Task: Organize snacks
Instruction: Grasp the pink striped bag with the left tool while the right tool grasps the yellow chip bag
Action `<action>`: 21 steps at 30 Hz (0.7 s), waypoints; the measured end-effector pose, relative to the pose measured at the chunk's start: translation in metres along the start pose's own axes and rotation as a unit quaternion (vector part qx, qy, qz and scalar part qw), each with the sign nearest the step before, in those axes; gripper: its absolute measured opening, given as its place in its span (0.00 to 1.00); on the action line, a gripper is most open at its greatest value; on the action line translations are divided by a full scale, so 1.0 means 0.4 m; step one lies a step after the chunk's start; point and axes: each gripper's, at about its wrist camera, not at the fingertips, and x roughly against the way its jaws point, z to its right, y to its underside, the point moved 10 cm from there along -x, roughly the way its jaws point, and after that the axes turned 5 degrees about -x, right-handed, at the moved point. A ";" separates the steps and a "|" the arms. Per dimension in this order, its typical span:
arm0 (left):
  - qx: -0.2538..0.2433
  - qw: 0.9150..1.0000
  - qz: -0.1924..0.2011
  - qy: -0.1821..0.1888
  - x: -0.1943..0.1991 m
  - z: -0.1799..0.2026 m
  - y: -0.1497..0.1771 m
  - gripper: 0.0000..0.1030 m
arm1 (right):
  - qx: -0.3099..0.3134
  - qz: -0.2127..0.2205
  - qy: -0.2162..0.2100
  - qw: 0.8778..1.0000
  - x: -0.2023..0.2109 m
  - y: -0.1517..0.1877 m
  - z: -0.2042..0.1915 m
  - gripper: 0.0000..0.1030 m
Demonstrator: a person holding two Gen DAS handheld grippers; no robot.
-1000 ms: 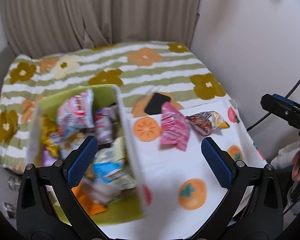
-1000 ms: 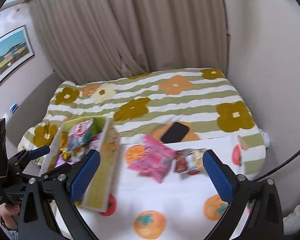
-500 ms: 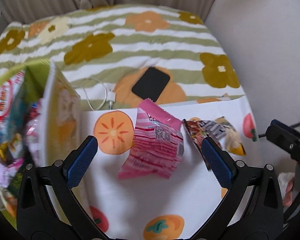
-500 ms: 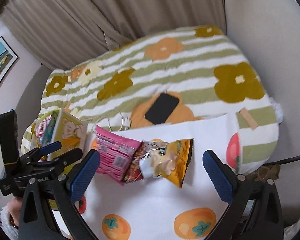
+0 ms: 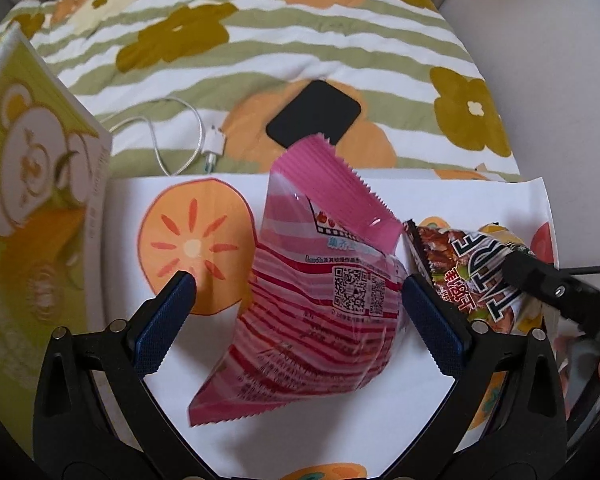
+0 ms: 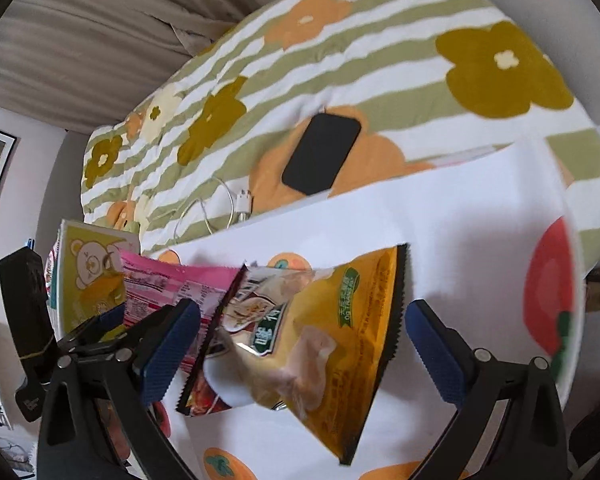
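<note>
Both grippers hover with fingers apart, the left gripper [image 5: 298, 300] straddling the pink snack bag [image 5: 316, 304] on the bed, the right gripper [image 6: 302, 332] over the yellow packet [image 6: 324, 344]; each likely closes next.

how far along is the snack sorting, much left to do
Done: nothing in these views confirms it; the green bear box shows only its outside. In hand: nothing gripped; the left gripper is open around the pink striped packet, the right gripper open around the yellow packet. Left: both packets lie on the white fruit-print sheet, outside the box.
</note>
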 end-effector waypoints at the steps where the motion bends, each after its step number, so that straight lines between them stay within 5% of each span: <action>1: 0.003 1.000 0.001 0.005 -0.003 0.003 0.001 0.95 | -0.001 -0.004 -0.003 1.000 -0.006 0.001 -0.002 0.99; 5: 0.008 1.000 0.002 0.030 -0.009 0.021 0.003 0.75 | -0.005 -0.017 -0.026 0.999 -0.027 0.019 -0.006 0.99; 21: -0.007 1.000 0.014 -0.021 0.020 0.035 0.022 0.67 | 0.007 -0.011 -0.057 0.998 -0.036 0.013 -0.015 0.77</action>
